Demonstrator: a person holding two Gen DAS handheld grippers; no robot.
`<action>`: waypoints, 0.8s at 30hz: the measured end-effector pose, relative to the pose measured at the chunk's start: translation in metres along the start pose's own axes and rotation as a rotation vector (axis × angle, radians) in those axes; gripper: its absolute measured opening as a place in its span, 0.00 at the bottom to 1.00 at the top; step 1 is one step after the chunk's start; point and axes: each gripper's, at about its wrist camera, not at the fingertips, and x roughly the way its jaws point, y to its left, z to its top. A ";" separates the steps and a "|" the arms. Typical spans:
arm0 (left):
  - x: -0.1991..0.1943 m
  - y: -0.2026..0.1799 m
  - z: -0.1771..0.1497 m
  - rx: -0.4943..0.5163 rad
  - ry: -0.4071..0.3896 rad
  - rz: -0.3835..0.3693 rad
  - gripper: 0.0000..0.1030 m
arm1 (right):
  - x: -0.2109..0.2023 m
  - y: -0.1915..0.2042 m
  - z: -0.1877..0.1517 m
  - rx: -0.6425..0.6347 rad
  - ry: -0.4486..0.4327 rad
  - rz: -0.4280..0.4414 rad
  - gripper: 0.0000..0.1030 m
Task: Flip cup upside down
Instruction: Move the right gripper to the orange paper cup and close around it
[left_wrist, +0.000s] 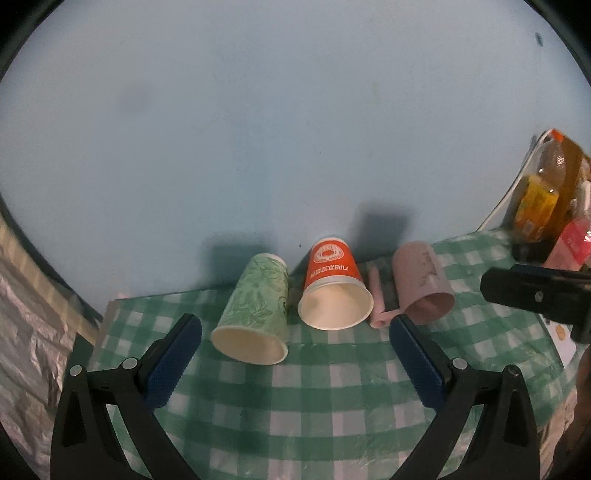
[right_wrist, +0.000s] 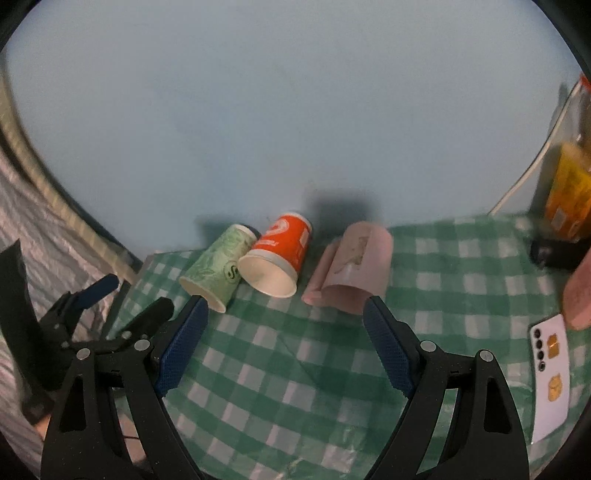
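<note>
lying sideways: green cup (left_wrist: 255, 314), orange cup (left_wrist: 334, 286), pink mug (left_wrist: 423, 282). both claws, left gripper (left_wrist: 295, 349) and right gripper (right_wrist: 286, 339), wide, empty. risks crushing paper, nudging neighbours rolling.

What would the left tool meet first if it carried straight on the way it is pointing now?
Probably the orange cup, lying on its side with its mouth toward the left tool. It sits nearest the centre line between the open fingers; the green cup lies just left. Depth is uncertain.
</note>
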 end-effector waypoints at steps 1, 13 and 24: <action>0.009 -0.002 0.005 -0.004 0.027 -0.008 1.00 | 0.004 -0.002 0.004 0.017 0.015 0.008 0.83; 0.096 -0.015 0.034 -0.025 0.187 0.012 1.00 | 0.063 -0.034 0.044 0.182 0.180 0.078 0.83; 0.147 -0.038 0.050 0.009 0.285 -0.030 1.00 | 0.090 -0.073 0.050 0.293 0.194 0.045 0.83</action>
